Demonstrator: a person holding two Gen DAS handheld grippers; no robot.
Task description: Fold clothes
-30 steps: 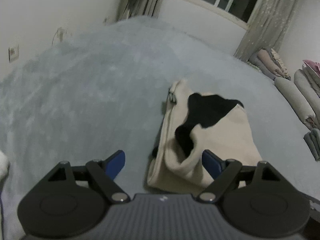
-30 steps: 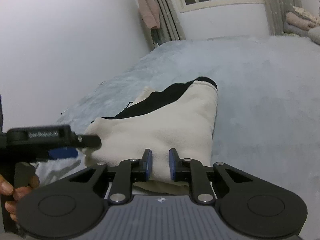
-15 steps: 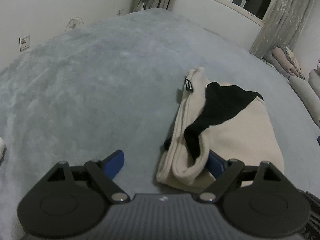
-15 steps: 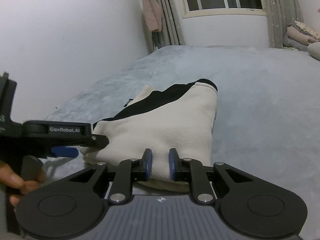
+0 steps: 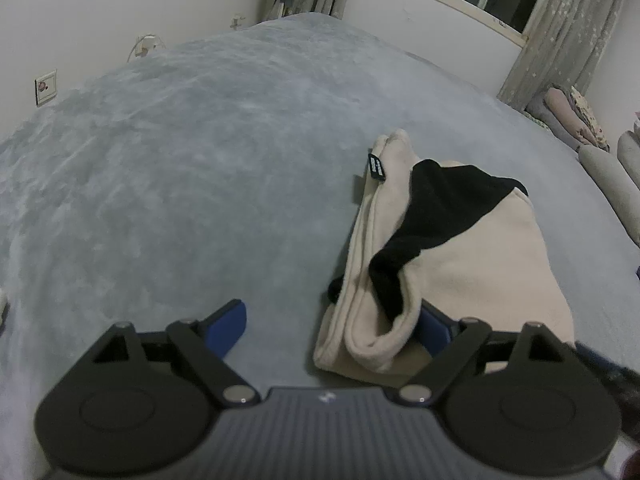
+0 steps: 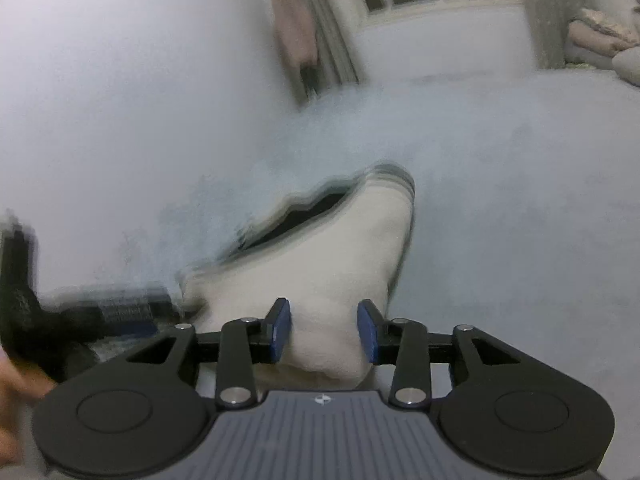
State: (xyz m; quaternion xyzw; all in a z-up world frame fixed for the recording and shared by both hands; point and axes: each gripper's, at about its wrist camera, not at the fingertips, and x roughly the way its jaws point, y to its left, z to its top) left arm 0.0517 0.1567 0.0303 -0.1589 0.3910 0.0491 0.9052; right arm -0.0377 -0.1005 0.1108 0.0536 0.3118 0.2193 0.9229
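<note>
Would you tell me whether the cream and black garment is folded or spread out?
Folded: the garment lies doubled in a compact bundle on the grey bed, layered edges showing.

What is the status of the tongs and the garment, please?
Left tongs open, garment corner between them. Right tongs opening, its near edge between them. Garment folded on bed. Nothing in the way.

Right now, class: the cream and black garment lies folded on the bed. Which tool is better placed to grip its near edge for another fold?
Probably the left tool: wide open, with the garment's rolled corner between its fingers. The right tool is just opening, its pads clear of the near edge.
</note>
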